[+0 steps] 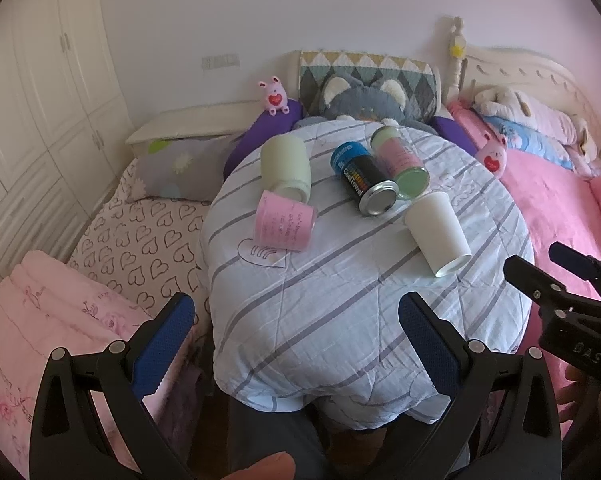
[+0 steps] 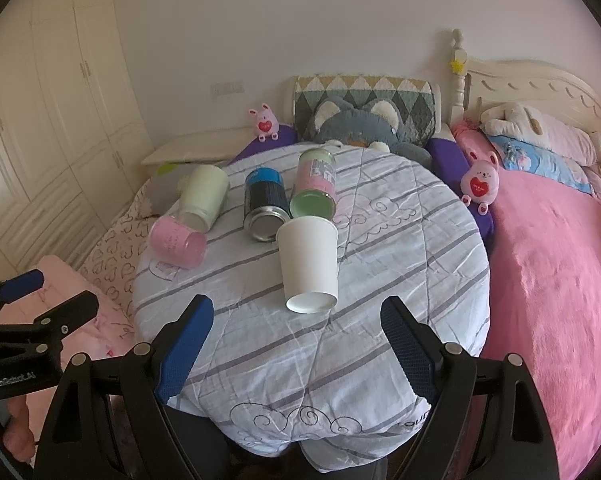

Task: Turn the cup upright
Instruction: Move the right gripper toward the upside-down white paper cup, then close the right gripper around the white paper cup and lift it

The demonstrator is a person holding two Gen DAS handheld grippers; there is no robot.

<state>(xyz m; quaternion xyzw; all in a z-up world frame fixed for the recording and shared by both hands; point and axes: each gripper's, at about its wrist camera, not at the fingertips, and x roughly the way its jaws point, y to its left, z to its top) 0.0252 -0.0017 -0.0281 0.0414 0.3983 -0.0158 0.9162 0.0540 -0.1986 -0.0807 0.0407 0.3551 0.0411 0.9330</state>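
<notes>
A white paper cup (image 2: 309,264) lies on its side on the striped cloth of a round table (image 2: 400,264), its base toward me; it also shows in the left wrist view (image 1: 438,232). A pink cup (image 1: 284,222) and a pale green cup (image 1: 286,168) lie on their sides at the left. My right gripper (image 2: 298,356) is open and empty, just short of the white cup. My left gripper (image 1: 296,344) is open and empty over the table's near edge.
A black CoolTowel can (image 1: 366,180) and a pink-and-green can (image 1: 402,162) lie on their sides behind the white cup. A pink bed (image 2: 560,260) is at the right, pillows and plush toys (image 2: 480,184) behind, a folded pink quilt (image 1: 40,320) at the left.
</notes>
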